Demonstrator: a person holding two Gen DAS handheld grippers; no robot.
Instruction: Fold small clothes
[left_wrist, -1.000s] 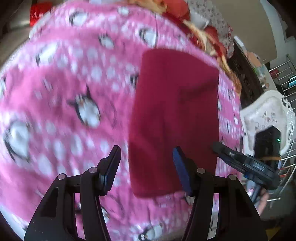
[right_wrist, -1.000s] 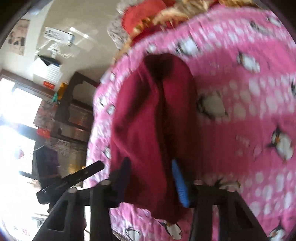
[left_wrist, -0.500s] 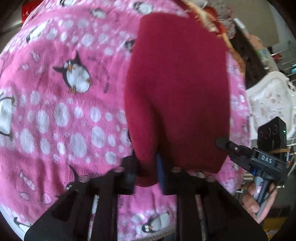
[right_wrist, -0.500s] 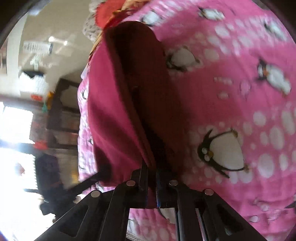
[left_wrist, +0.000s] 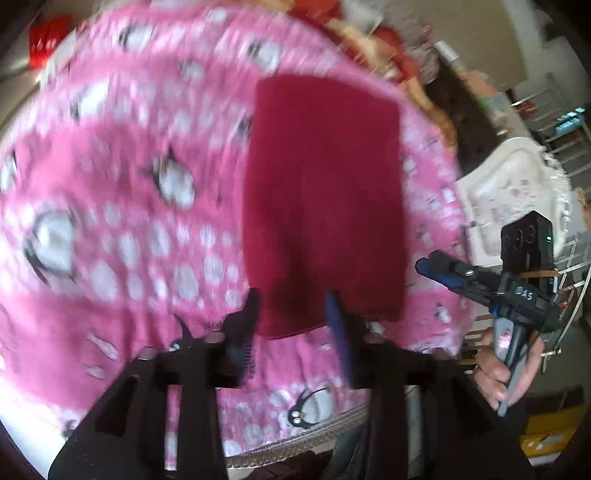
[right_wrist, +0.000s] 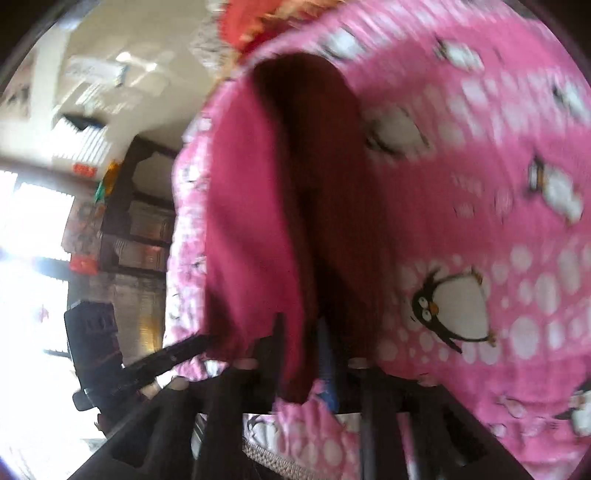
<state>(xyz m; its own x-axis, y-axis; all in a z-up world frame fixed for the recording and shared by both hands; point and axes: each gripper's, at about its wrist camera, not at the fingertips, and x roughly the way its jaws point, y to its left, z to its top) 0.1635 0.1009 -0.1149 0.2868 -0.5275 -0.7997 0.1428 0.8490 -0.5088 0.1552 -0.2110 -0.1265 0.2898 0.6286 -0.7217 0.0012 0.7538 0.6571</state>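
A pink fleece blanket (left_wrist: 122, 206) printed with penguins and white dots is covering the surface and hanging over its near edge at six o'clock. A dark red folded cloth (left_wrist: 325, 206) is lying flat on it, right of centre toward two o'clock. Red and orange fabrics (left_wrist: 373, 40) are lying heaped at the blanket's far edge, about one o'clock.

A pink penguin-print blanket (left_wrist: 129, 206) covers the bed. Beyond its far edge lies a heap of red and orange fabric (right_wrist: 258, 22). A white carved headboard (left_wrist: 513, 192) stands beside the bed, with a metal rack (left_wrist: 554, 122) behind it. A dark wooden cabinet (right_wrist: 136, 221) lines the cream wall (right_wrist: 147, 110), next to a glaring bright window (right_wrist: 26, 240).
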